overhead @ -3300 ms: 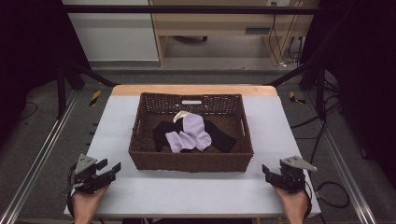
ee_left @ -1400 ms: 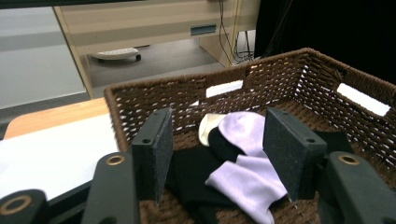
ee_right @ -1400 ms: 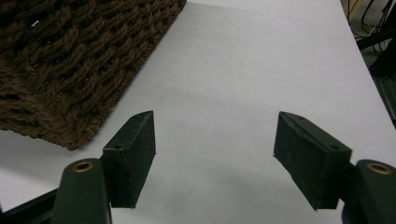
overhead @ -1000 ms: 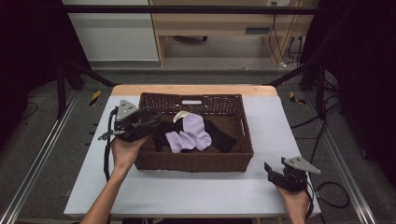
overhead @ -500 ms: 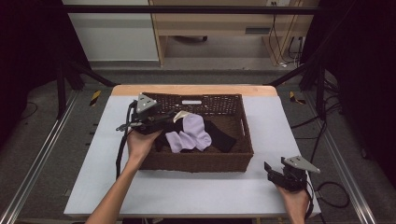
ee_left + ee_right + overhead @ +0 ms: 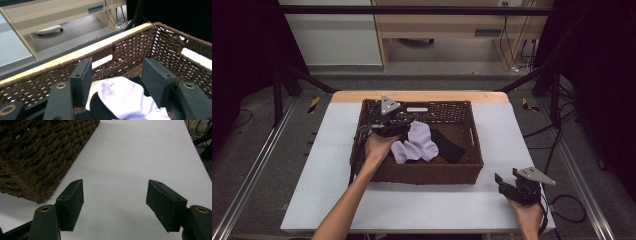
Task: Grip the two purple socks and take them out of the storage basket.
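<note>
A brown wicker basket (image 6: 427,172) stands mid-table, holding pale lilac socks (image 6: 417,145) and black socks (image 6: 447,145). My left gripper (image 6: 404,125) reaches into the basket's far left part, open, its jaws just above the sock pile. In the left gripper view a lilac sock (image 6: 125,98) and a black sock (image 6: 98,108) lie between and below the open jaws (image 6: 117,80), with the basket's woven wall (image 6: 140,47) behind. My right gripper (image 6: 507,186) rests open near the table's front right corner; its jaws (image 6: 115,205) stand wide over bare white tabletop (image 6: 140,157), the basket's corner (image 6: 37,157) to their left.
A white label (image 6: 417,109) hangs on the basket's far wall. White tabletop (image 6: 327,165) spreads to the left, right and front of the basket. Metal frame rails (image 6: 257,165) run along both table sides. A cabinet (image 6: 452,25) stands beyond the table.
My left gripper has travelled from the table's front left corner up and into the basket, now over the socks. The right gripper has stayed put.
</note>
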